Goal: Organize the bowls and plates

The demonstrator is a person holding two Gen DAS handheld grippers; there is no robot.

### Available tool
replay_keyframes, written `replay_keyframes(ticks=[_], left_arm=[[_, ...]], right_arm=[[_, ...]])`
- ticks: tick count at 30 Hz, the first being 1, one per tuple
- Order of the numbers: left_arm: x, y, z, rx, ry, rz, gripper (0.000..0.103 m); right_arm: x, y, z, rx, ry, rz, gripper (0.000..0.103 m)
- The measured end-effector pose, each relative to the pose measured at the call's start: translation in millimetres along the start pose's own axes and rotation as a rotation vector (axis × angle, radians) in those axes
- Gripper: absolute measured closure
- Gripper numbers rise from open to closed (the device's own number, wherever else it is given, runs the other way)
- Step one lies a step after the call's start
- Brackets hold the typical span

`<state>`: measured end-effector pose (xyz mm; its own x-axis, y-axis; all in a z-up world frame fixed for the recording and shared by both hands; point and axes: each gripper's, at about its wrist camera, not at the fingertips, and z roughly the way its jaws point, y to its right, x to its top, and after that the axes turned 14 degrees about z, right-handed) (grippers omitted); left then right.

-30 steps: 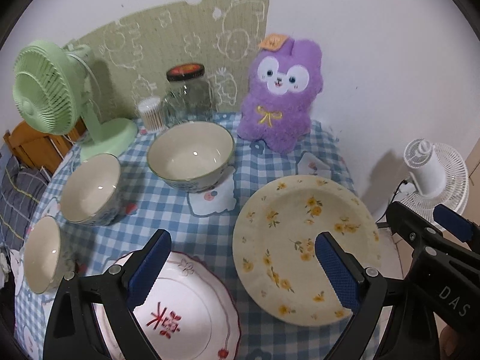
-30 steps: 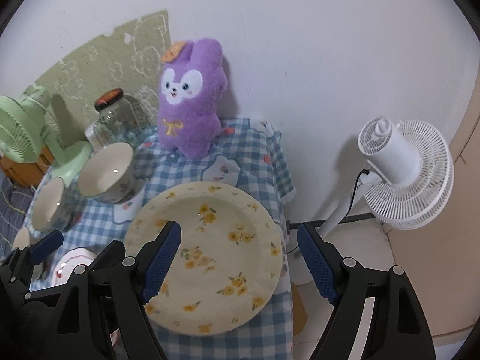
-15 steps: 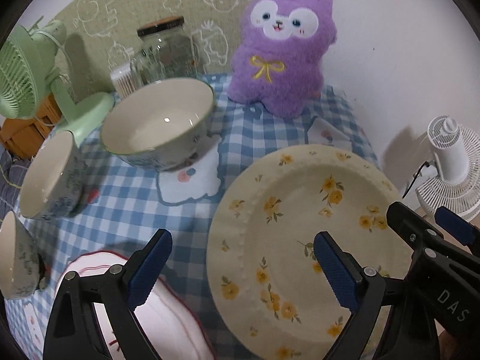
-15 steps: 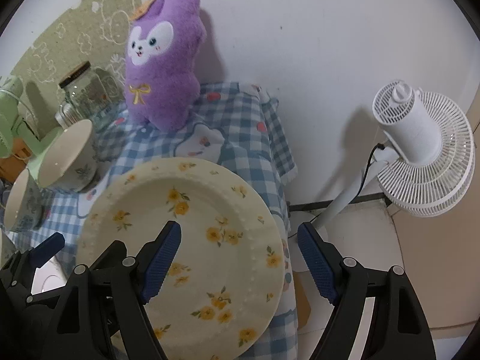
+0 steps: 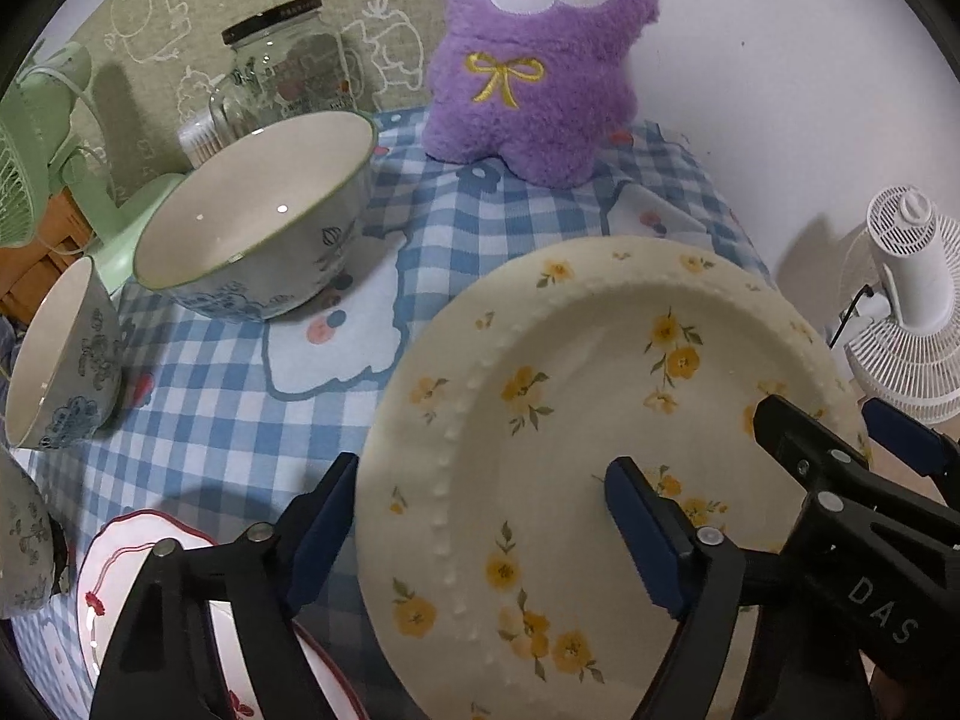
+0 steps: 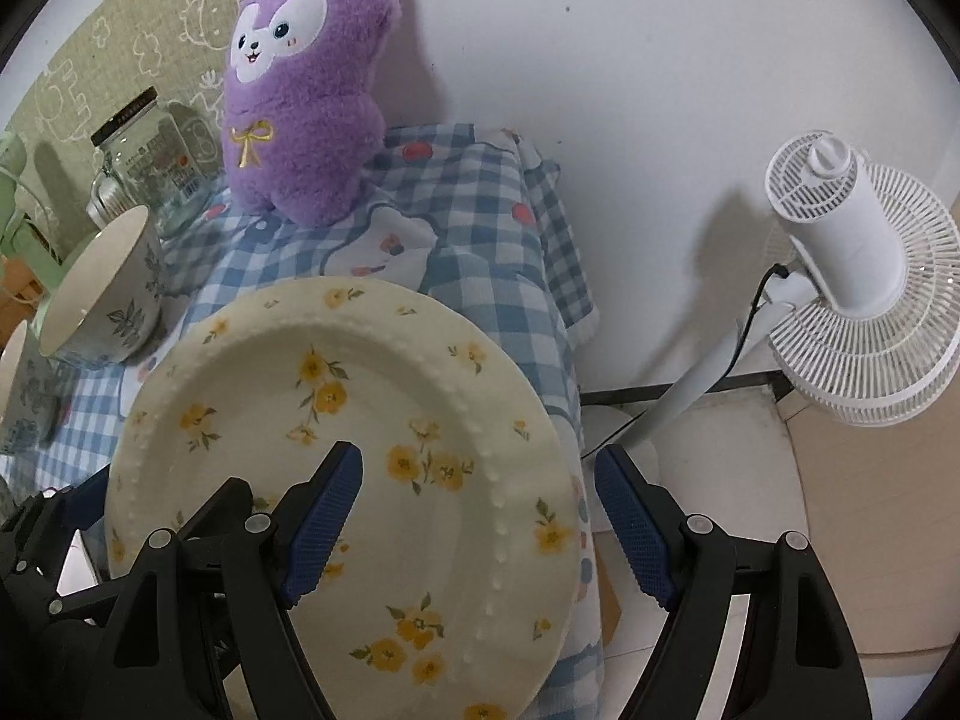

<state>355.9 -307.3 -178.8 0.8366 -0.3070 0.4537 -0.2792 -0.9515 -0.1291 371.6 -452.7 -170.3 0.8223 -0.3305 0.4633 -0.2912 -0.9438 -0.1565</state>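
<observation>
In the left wrist view, the left tool [image 5: 480,528] has just been closing but stands wide, its fingers straddling the left rim of the yellow-flowered plate [image 5: 588,396] without pressing it; a large bowl [image 5: 258,222] sits behind on the checked counter [image 5: 198,396]. In the right wrist view, the right tool [image 6: 474,516] gapes wide astride the plate's [image 6: 336,420] right rim, one finger over the plate, the other off the counter's edge.

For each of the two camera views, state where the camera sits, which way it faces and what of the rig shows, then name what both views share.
Left wrist: sits on the left gripper, looking steeply down at the floral plate, bowls beyond; its blue-padded fingers and the right gripper show.
Right wrist: sits on the right gripper, looking down at the plate's right edge and white fan; own fingers show.
Shared: floral plate, purple plush, large bowl.
</observation>
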Motion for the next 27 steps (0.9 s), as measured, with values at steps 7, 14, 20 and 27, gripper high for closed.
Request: replay_keyframes(ticks=[7, 14, 20, 27], left_arm=[[-0.7, 1.5, -0.3, 0.0, 0.01, 0.006, 0.023], [-0.6, 2.2, -0.8, 0.008, 0.014, 0.011, 0.023], [0.1, 1.3, -3.1, 0.012, 0.022, 0.002, 0.026], [0.2, -2.7, -8.3, 0.014, 0.022, 0.005, 0.029]], right_arm=[[0.6, -2.6, 6.8, 0.014, -0.034, 0.016, 0.027], [0.4, -6.1, 7.9, -0.035, -0.03, 0.031, 0.029], [1.2, -3.4, 1.5, -0.012, -0.024, 0.064, 0.029], [-0.5, -5.9, -8.0, -0.019, -0.025, 0.066, 0.029]])
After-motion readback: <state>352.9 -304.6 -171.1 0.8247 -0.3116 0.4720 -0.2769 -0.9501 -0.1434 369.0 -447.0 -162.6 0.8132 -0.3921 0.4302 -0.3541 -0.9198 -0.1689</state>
